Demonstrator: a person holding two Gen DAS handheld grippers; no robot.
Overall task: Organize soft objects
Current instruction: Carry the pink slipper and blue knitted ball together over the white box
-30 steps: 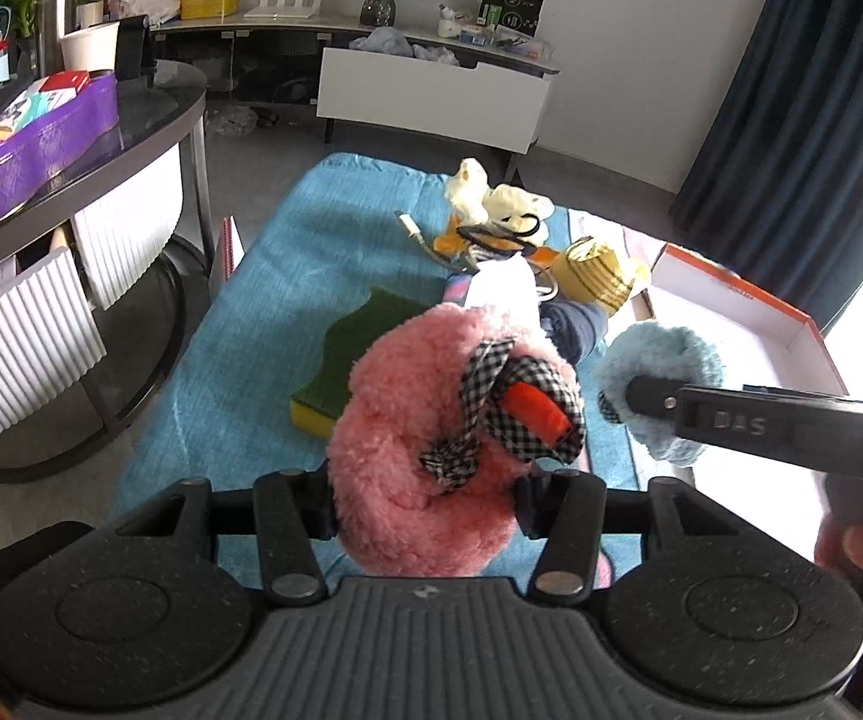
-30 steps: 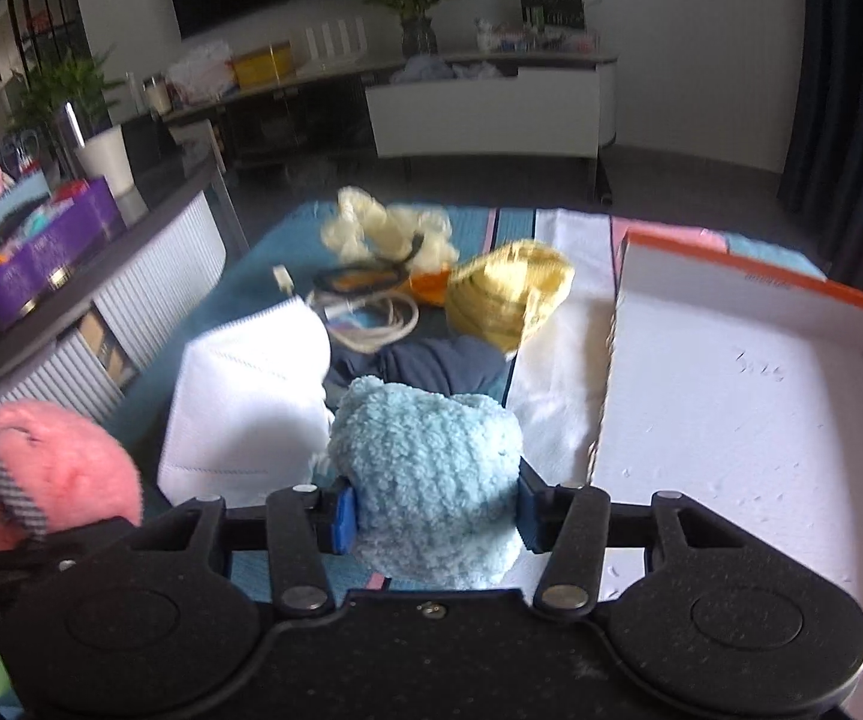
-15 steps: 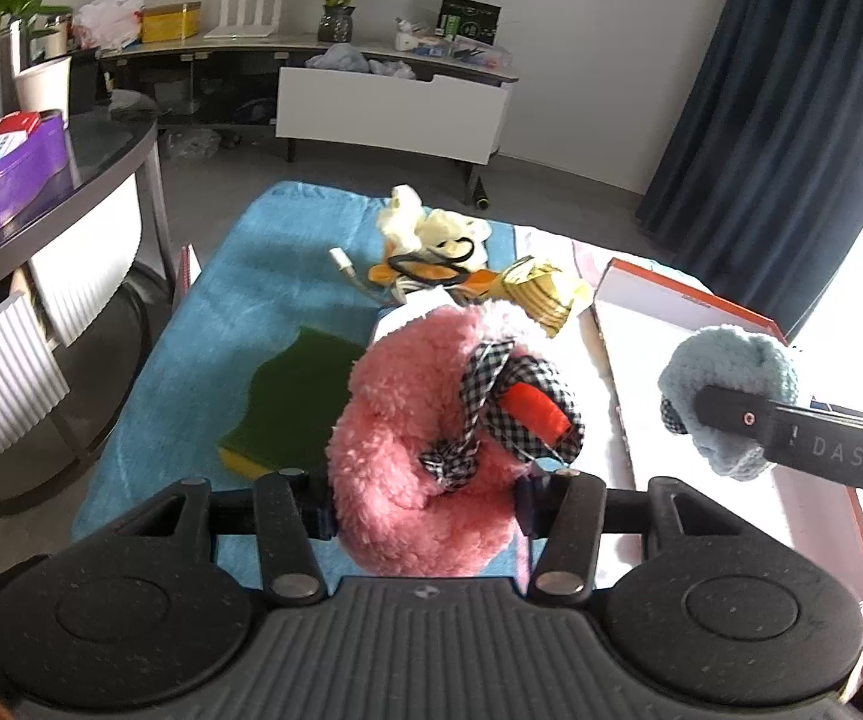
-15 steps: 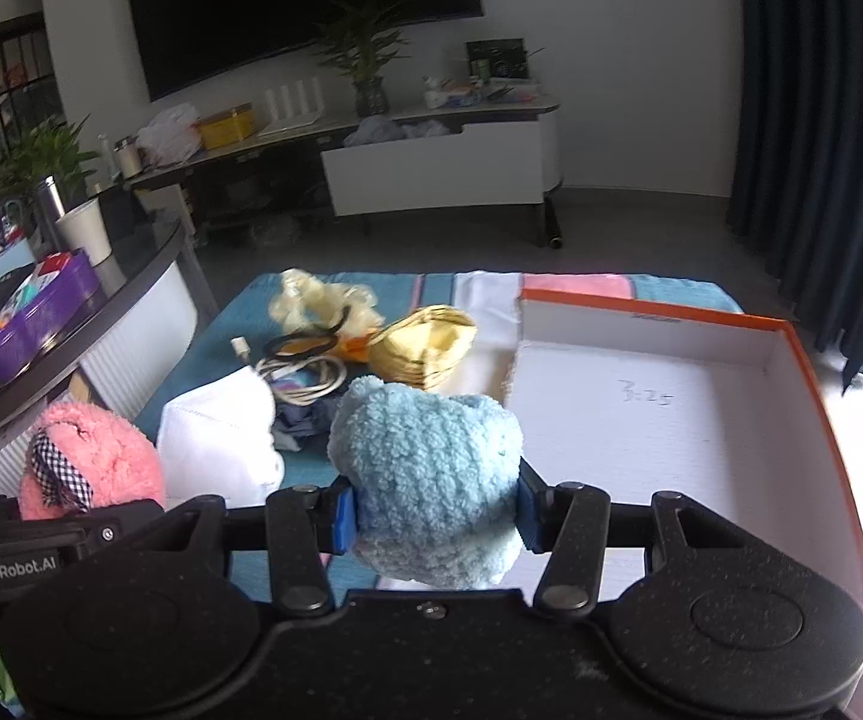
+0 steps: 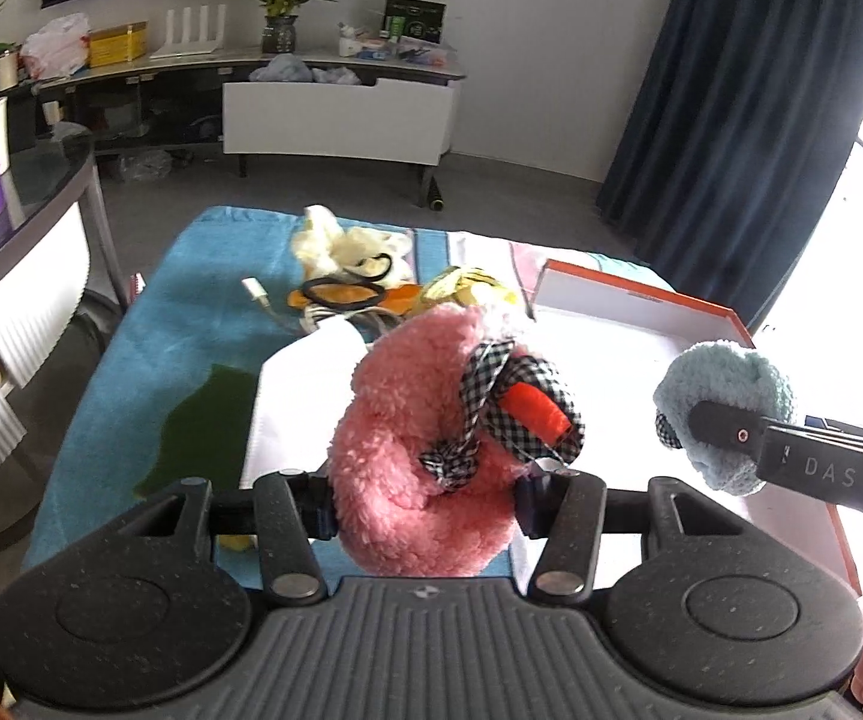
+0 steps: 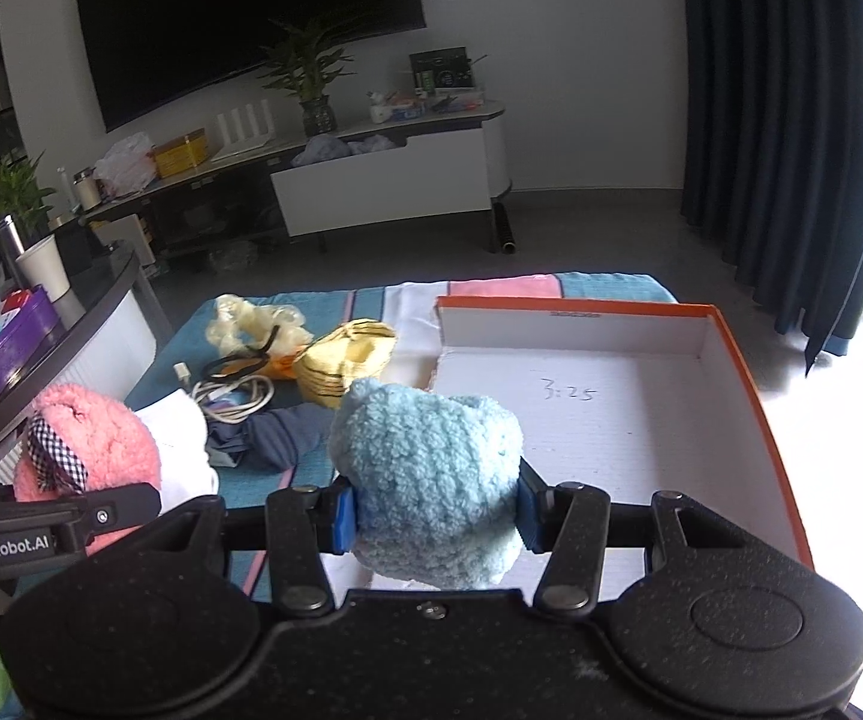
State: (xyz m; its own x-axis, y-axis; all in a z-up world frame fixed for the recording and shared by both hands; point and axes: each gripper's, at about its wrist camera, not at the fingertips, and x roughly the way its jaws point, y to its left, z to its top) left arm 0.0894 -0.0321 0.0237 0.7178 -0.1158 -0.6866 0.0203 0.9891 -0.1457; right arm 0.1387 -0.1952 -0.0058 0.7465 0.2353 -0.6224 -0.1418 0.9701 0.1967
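I have the left gripper (image 5: 425, 507) clenched on the fluffy pink plush ring with its checked bow (image 5: 431, 450) and the right gripper (image 6: 431, 519) clenched on the pale blue crocheted piece (image 6: 431, 480), both lifted clear of the blue towel (image 5: 191, 324) for carrying. Since a second ago both have swung toward the white orange-edged cardboard box (image 6: 611, 408), the blue piece now at its near edge

Both wrist views look steeply down along their fingers, close up, sharing the orange-rimmed box (image 5: 641, 300) (image 6: 755, 396), perhaps overexposed.
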